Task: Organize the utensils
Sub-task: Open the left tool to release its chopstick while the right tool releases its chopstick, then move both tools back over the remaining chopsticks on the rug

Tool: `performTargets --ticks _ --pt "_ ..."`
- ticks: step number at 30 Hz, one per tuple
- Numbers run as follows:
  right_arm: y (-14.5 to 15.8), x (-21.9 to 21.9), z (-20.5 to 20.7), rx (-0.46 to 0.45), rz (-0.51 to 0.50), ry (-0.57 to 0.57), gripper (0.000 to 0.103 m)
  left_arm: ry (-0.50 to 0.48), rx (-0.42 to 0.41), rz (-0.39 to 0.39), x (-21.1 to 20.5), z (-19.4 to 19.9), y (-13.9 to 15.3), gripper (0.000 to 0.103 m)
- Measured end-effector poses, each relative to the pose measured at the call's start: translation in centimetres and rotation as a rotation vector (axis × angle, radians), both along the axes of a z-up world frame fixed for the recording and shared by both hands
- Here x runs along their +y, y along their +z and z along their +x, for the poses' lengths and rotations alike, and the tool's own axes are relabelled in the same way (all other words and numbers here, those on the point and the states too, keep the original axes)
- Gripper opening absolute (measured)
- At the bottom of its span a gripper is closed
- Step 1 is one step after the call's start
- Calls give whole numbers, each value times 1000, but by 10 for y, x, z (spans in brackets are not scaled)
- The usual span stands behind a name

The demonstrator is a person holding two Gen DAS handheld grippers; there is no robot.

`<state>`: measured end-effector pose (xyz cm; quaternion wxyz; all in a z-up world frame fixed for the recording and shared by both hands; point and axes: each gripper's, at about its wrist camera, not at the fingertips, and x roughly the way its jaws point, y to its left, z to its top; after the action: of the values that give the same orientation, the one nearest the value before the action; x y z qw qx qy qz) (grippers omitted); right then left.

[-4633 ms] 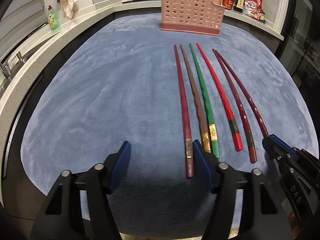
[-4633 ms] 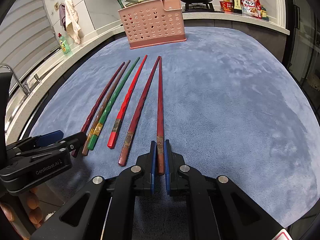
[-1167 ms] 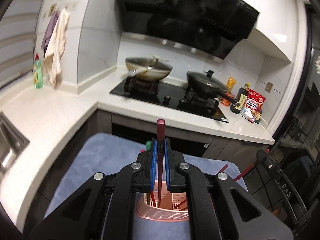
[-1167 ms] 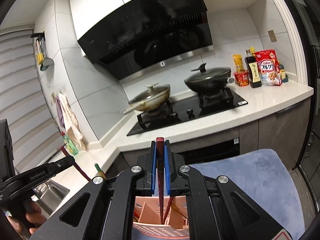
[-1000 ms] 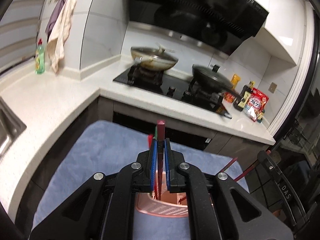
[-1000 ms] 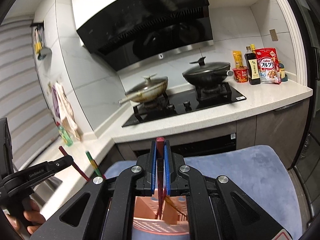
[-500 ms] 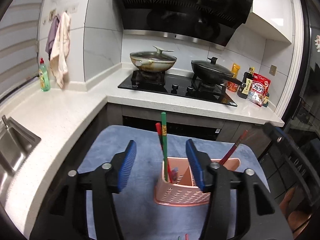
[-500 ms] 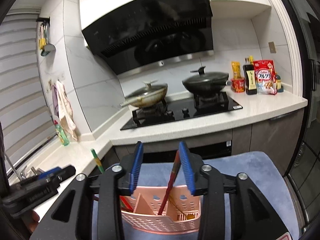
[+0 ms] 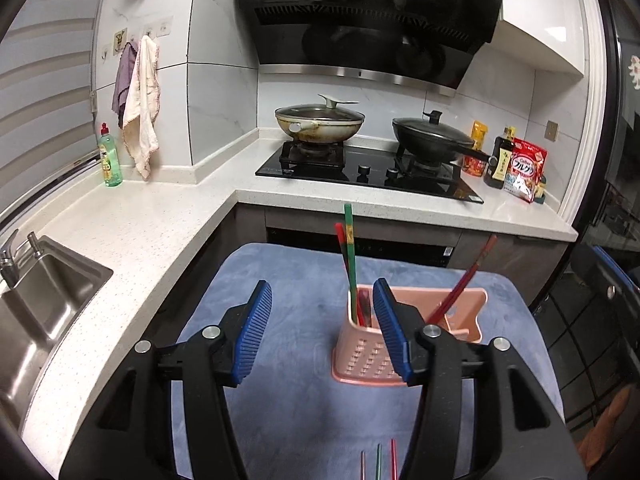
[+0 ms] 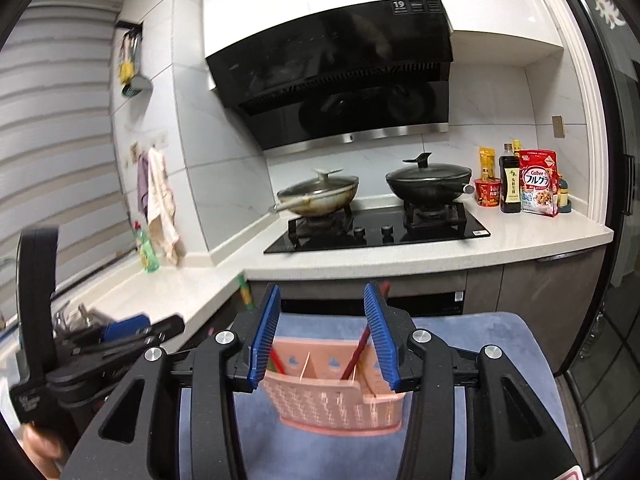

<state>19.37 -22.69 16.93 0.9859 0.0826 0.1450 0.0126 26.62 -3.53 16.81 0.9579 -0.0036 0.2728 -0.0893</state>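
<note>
Some chopsticks already stand in the pink holder [image 9: 404, 344] at centre frame on the blue mat [image 9: 288, 288]: a green one [image 9: 349, 256] and a red one [image 9: 345, 258] in its left compartment, a dark red one [image 9: 466, 280] leaning in the right. The left gripper [image 9: 324, 332] stands about half open with nothing between its pads; the right gripper [image 10: 326, 344] is opening, also empty. Three more tips [image 9: 378, 462] show at the bottom edge, so I judge sorting unfinished.
</note>
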Motion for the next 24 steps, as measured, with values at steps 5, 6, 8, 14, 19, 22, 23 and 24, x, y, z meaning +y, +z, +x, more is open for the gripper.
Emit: performTargets --ticks 5,6,8,14,19,22,23,24 --pt "-19 16 -30 36 -64 3 43 -1 8 13 7 -23 -11 50" --pt "-25 18 -37 48 -72 1 43 1 13 18 8 -27 -14 50" --pt "-36 21 -50 77 -74 11 43 6 30 26 12 -36 -24 50" --pt "-79 15 -90 181 -26 4 43 31 99 7 31 -61 -62 50" --pt "-119 23 -117 262 -55 -3 43 45 144 29 39 -81 -93 50" --pt "-144 27 -132 320 -22 10 43 49 173 28 42 -96 -113 50" --pt "-150 29 -136 334 -21 10 43 49 178 30 43 -101 -118 50" --pt "-159 33 -143 348 -27 8 43 49 180 34 43 -105 -121 50"
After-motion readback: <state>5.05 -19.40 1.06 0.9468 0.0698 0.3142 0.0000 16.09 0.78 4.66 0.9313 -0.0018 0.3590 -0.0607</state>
